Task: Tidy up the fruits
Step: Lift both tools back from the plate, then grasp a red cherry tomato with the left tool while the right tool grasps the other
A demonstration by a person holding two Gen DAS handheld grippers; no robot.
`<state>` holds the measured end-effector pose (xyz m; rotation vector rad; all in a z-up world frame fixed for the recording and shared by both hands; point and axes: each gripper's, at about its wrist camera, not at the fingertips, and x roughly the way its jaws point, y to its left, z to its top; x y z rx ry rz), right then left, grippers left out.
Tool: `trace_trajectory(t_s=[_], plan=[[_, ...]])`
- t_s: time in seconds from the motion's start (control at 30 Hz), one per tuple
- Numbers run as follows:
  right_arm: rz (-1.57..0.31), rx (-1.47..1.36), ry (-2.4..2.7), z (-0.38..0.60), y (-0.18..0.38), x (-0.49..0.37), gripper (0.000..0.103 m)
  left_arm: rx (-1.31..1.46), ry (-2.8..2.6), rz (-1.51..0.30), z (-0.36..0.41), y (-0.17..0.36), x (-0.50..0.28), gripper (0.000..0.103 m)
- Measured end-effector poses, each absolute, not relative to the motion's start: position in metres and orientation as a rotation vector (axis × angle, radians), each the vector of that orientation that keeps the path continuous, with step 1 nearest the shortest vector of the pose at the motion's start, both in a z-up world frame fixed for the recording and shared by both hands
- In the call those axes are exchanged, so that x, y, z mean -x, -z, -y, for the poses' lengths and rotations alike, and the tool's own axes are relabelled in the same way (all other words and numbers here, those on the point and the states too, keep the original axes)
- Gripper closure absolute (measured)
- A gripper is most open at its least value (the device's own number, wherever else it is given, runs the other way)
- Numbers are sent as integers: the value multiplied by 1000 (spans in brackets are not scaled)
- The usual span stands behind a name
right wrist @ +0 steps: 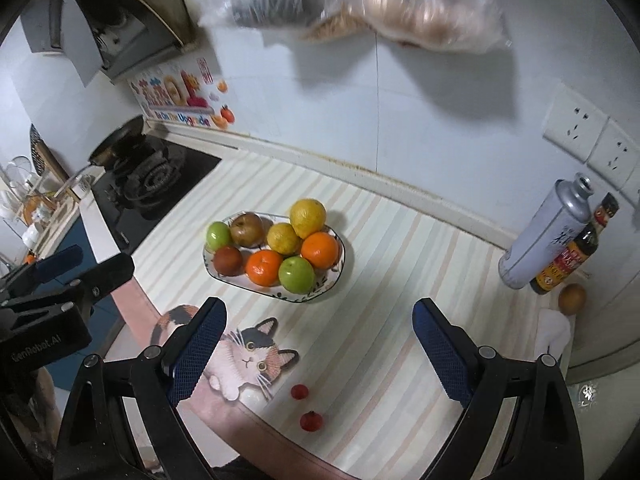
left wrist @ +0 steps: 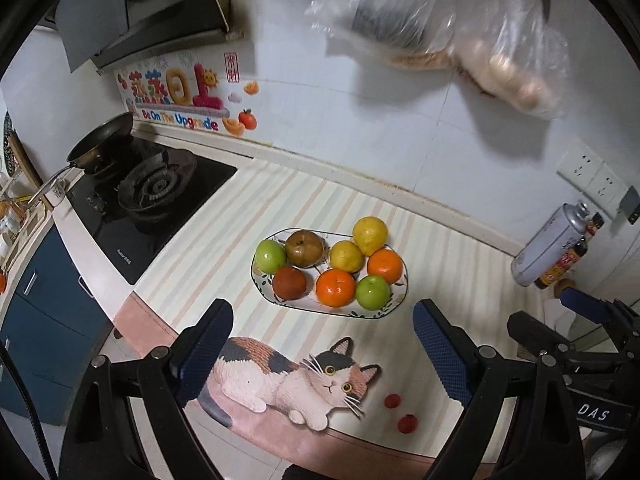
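Left wrist view shows the left gripper (left wrist: 322, 354) wide open and empty above the bench (left wrist: 224, 216), and the right gripper (right wrist: 320, 350) is equally open and empty. Ahead of both sits the oval plate (left wrist: 398, 300) already filled with eight fruits: oranges, lemons, green apples and darker ones. Most of the sorting looks done. Two small red fruits (right wrist: 306, 406) lie loose on the bench just below the right gripper, and a brown pear-like fruit (right wrist: 572, 298) rests far right beside a soy sauce bottle (right wrist: 568, 260) and a gas canister (right wrist: 544, 236). Those bottles crowd that fruit; plastic bags (right wrist: 360, 0) hang overhead.
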<state>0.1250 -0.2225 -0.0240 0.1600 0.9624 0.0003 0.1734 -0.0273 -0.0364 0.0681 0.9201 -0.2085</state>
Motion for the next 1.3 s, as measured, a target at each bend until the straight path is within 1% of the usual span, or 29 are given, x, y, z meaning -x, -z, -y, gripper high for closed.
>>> trace_trajectory(t_s=[0.2, 0.43, 0.67, 0.87, 0.93, 1.0, 1.13, 1.23, 1.27, 1.3], plan=[[-912, -163, -12, 225, -7, -100, 7, -67, 222, -882, 27, 14, -150, 11], [-870, -150, -14, 226, -31, -83, 7, -73, 211, -827, 26, -7, -131, 11], [-867, -164, -24, 227, -33, -78, 7, -76, 197, -825, 26, -9, -125, 11], [-882, -205, -30, 231, -24, -79, 7, -83, 184, -842, 27, -4, -125, 11], [-924, -219, -27, 235, -9, -84, 7, -95, 164, -849, 27, 3, -128, 11], [-988, -242, -29, 239, 15, -92, 7, -122, 128, -870, 27, 16, -133, 1], [-1186, -295, -54, 244, 93, -110, 7, -194, 36, -945, 28, 58, -145, 0], [-1335, -332, -58, 244, 161, -113, 8, -240, -4, -1040, 27, 100, -155, 0], [-1374, -349, -66, 243, 180, -113, 10, -255, -13, -1074, 27, 114, -156, 0], [-1414, -367, -74, 242, 199, -112, 18, -265, -14, -1098, 27, 125, -157, 0]])
